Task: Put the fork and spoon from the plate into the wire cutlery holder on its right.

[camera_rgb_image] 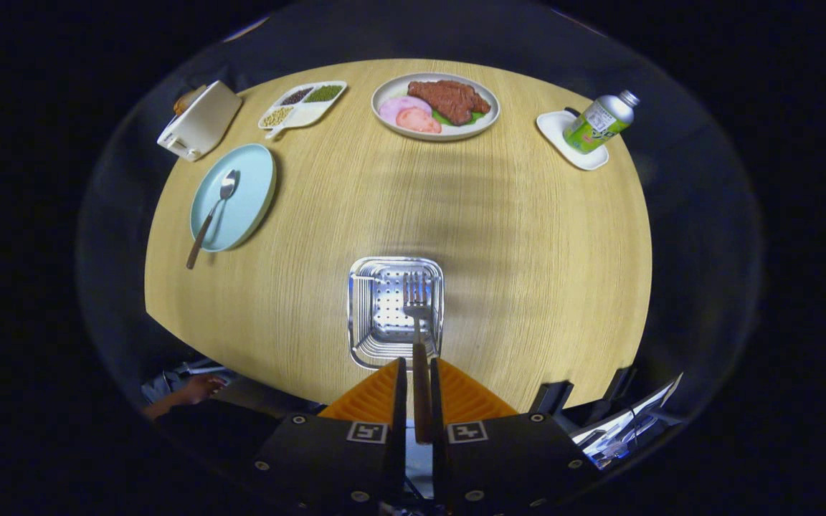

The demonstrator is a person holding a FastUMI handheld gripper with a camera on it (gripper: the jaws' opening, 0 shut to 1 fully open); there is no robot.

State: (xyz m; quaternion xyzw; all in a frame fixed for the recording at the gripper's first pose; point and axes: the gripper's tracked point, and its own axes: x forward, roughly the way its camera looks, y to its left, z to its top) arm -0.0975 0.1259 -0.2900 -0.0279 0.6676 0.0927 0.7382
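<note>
**Mia:** Fork (417, 304) first. Where is it?

**Ben:** It sits between the two fingers of the tongs (419, 380). They are closed tight on its brown handle, one on each side. The shiny prongs point away and hang right over the cutlery holder (366, 287). From up here it looks like a square metal box with holes in the floor, open on top.

**Mia:** Will the fork bend?

**Ben:** It looks hard and stiff, so likely not. It also looks thin and light. The metal end is smooth, so it could slide. The handle looks like wood, which should be less slippery. That seems the best place to grab.

**Mia:** And the spoon (211, 216)?

**Ben:** It lies on the blue plate (249, 188), far off to the left of the holder. Its bowl rests on the plate. Its brown handle pokes out past the rim, over the table (499, 236).

**Mia:** So where should the tongs take it?

**Ben:** On that handle, probably, where it sticks out. There is room around it there. The spoon looks as stiff and light as the fork. The plate could chip, so a bump is best kept away from it.

**Mia:** Is the job half done?

**Ben:** Not quite. The fork is not in the holder yet, and the spoon is untouched.
</note>
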